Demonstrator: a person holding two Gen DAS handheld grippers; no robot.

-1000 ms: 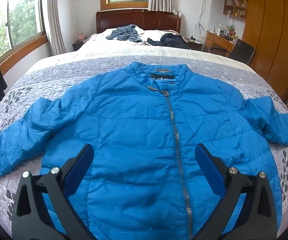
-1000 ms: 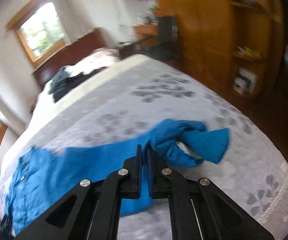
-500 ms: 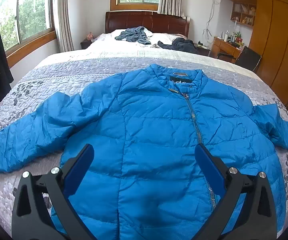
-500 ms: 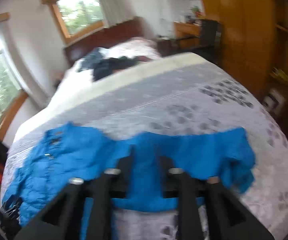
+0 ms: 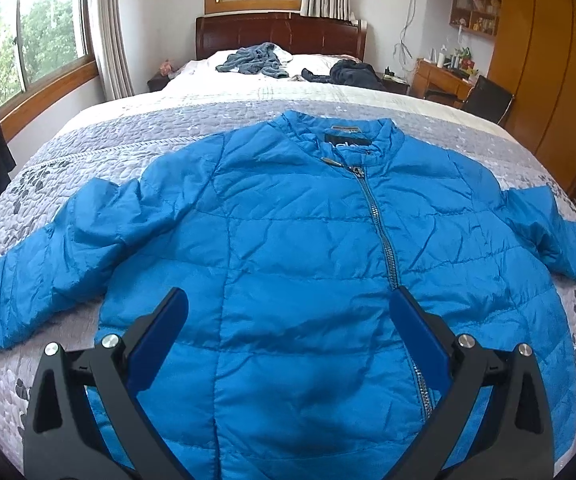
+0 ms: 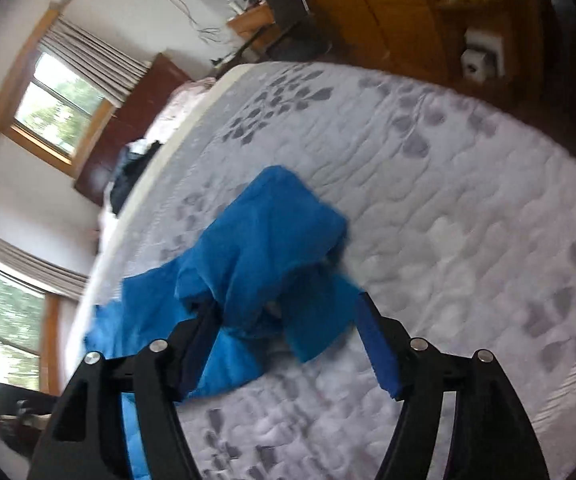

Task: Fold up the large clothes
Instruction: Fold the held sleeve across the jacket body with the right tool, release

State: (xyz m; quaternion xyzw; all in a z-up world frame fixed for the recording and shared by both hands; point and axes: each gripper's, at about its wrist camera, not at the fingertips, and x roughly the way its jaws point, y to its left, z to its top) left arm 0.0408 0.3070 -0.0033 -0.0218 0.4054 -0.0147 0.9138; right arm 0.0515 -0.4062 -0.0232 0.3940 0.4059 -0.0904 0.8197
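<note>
Blue puffer jacket lies front-up on the bed for folding; left gripper and right gripper, jaws apart, hover at its 6 and 3 o'clock.

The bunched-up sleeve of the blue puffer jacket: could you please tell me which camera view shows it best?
The right wrist view: the bunched-up sleeve of the blue puffer jacket fills the centre, folded over itself just ahead of the open right gripper. The left wrist view shows it only small and distorted at the frame's right edge.
</note>
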